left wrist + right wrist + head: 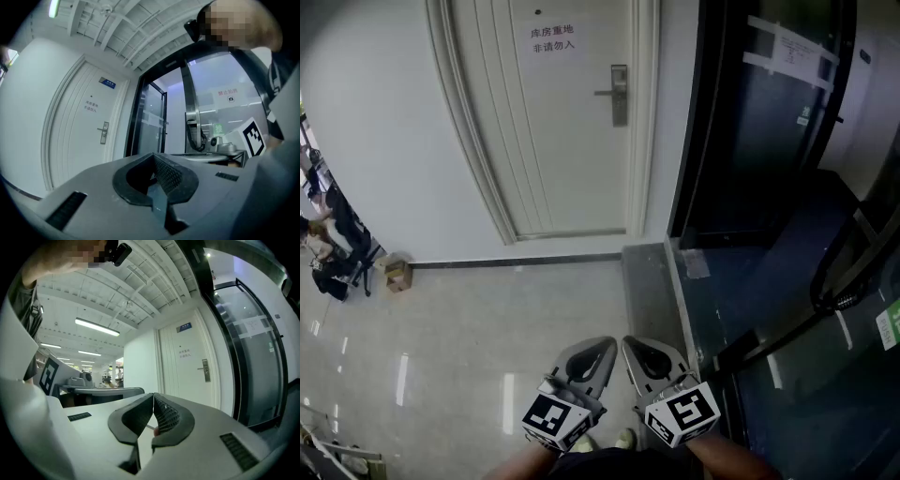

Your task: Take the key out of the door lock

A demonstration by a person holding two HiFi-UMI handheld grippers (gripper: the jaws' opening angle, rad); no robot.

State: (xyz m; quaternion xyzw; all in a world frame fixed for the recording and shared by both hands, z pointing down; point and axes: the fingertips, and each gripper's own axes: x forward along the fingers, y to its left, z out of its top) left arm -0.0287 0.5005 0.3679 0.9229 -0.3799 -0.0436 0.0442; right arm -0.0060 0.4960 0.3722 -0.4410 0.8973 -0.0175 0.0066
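CORRIDOR STAND-OFF: A person faces a white door [572, 122] from a distance, with the left tongs [598, 349] and right tongs [636, 349] held low and side by side above the tiled floor [469, 319]. Each pair is closed tip to tip, with nothing between. The door lock [619, 95], with its lever handle, sits by the door's right edge, well apart from both. Any key in it is too small to make out. A glass door [759, 112] stands to the right.

A paper notice [553, 38] on the white door [572, 150] is reading 库房重地 非请勿入. A green sticker [218, 128] on the glass door [211, 79] is showing 推.
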